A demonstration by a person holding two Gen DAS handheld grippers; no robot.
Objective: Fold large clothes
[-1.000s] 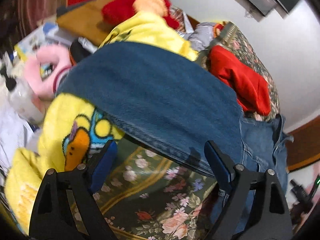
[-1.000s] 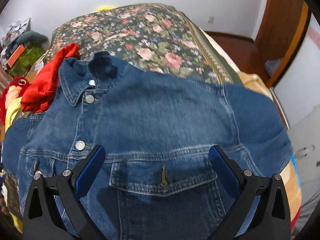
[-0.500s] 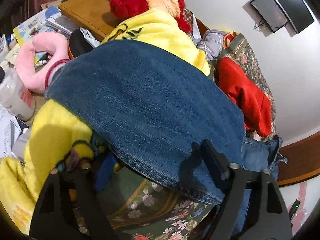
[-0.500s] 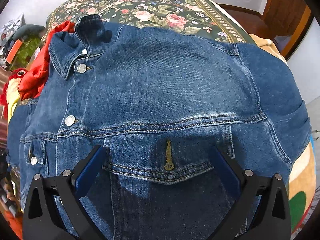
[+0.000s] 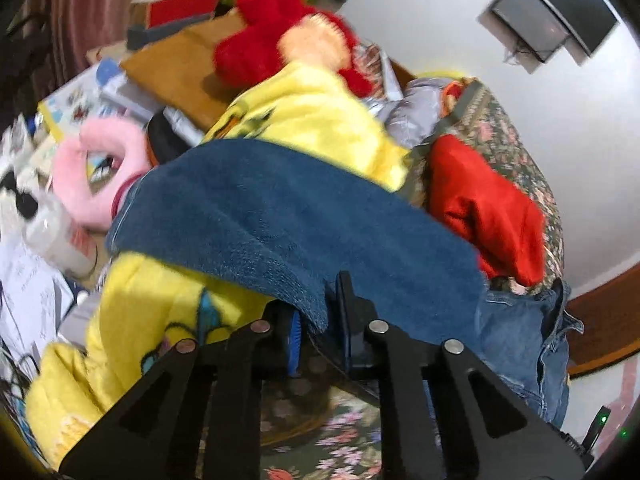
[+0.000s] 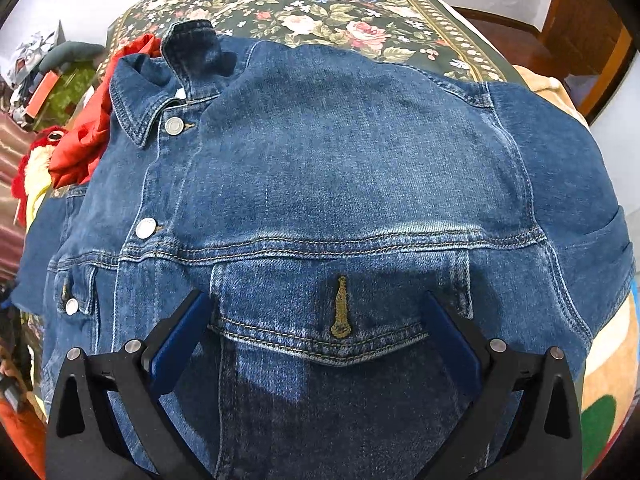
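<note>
A blue denim jacket lies front-up and buttoned on the floral bedspread. One of its sleeves is draped over a yellow fleece blanket at the bed's side. My left gripper is closing on the sleeve's near edge, and its blue pads pinch a fold of denim. My right gripper hovers open just above the jacket's chest pocket flap. One finger stands at each side of the flap, and nothing is between them.
A red garment lies beside the collar. Past the sleeve are a red plush toy, a pink plush, a plastic bottle and a cluttered wooden desk. An orange blanket shows beyond the jacket's right sleeve.
My left jaws went from wide open to shut on the sleeve's edge, and the sleeve rose a little. My right gripper sank closer to the jacket and stayed open.
</note>
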